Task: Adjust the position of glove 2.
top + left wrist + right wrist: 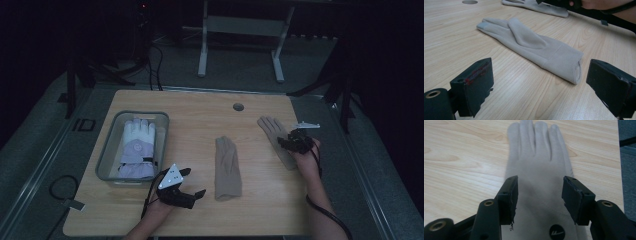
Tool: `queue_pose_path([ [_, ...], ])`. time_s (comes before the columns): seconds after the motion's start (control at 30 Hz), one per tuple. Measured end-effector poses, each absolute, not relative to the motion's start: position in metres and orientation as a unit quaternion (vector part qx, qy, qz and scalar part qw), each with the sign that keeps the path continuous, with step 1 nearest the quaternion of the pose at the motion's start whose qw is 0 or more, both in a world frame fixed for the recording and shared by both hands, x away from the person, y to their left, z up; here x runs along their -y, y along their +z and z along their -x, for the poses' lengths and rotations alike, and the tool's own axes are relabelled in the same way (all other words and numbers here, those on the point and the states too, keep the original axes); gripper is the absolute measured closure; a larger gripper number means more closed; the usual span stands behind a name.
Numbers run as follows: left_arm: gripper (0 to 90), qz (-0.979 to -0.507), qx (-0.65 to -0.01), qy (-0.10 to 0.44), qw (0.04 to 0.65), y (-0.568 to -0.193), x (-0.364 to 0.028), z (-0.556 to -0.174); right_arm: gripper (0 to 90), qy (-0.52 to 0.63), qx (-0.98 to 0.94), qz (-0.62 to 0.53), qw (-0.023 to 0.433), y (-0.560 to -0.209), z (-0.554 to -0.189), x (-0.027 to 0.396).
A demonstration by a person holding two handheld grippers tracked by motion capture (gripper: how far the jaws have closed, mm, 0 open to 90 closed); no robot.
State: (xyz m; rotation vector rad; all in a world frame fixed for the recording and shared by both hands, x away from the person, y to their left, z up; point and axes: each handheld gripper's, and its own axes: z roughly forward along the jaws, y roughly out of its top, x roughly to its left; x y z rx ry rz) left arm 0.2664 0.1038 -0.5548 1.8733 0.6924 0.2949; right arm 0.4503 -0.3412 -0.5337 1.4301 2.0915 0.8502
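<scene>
Two beige gloves lie flat on the wooden table [190, 115]. One beige glove [227, 167] [531, 47] lies in the middle, its cuff toward the near edge. My left gripper [195, 181] [539, 85] stands open just left of that cuff, with nothing between its jaws. The other beige glove [274, 134] [536, 157] lies at the right, fingers pointing away. My right gripper [292, 142] [539, 192] hovers over its palm with the jaws apart on either side, not pressing it. A small round logo [557, 232] shows near the cuff.
A grey bin [106, 150] at the left holds a white and lavender glove [137, 147]. A round hole [238, 107] sits near the table's far edge. The table's right edge lies close to the right-hand glove. A white desk frame [240, 30] stands on the floor beyond.
</scene>
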Motion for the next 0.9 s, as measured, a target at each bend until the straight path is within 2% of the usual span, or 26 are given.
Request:
queue_pose_path([
  [0.27, 7.4, -0.784, -0.293, 0.122, 0.534, -0.555, -0.104, -0.267, 46.4, 0.298, -0.762, -0.53, 0.226, -0.545, -0.456, 0.341],
  [0.33, 7.4, -0.784, -0.293, 0.121, 0.533, -0.555, -0.104, -0.267, 50.1, 0.306, -0.757, -0.534, 0.22, -0.547, -0.456, 0.342],
  [0.43, 7.4, -0.786, -0.292, 0.122, 0.531, -0.555, -0.103, -0.267, 60.9, 0.318, -0.751, -0.539, 0.213, -0.549, -0.454, 0.343],
  [0.47, 7.4, -0.786, -0.292, 0.121, 0.531, -0.556, -0.103, -0.267, 67.9, 0.315, -0.751, -0.539, 0.215, -0.548, -0.452, 0.343],
  [0.57, 7.5, -0.788, -0.291, 0.121, 0.529, -0.556, -0.102, -0.267, 80.3, 0.305, -0.752, -0.541, 0.221, -0.547, -0.449, 0.339],
  [0.67, 7.5, -0.787, -0.292, 0.121, 0.53, -0.556, -0.102, -0.267, 83.3, 0.299, -0.747, -0.548, 0.227, -0.544, -0.445, 0.333],
  [0.9, 7.5, -0.786, -0.292, 0.121, 0.531, -0.555, -0.102, -0.267, 83.9, 0.311, -0.724, -0.57, 0.234, -0.528, -0.425, 0.324],
])
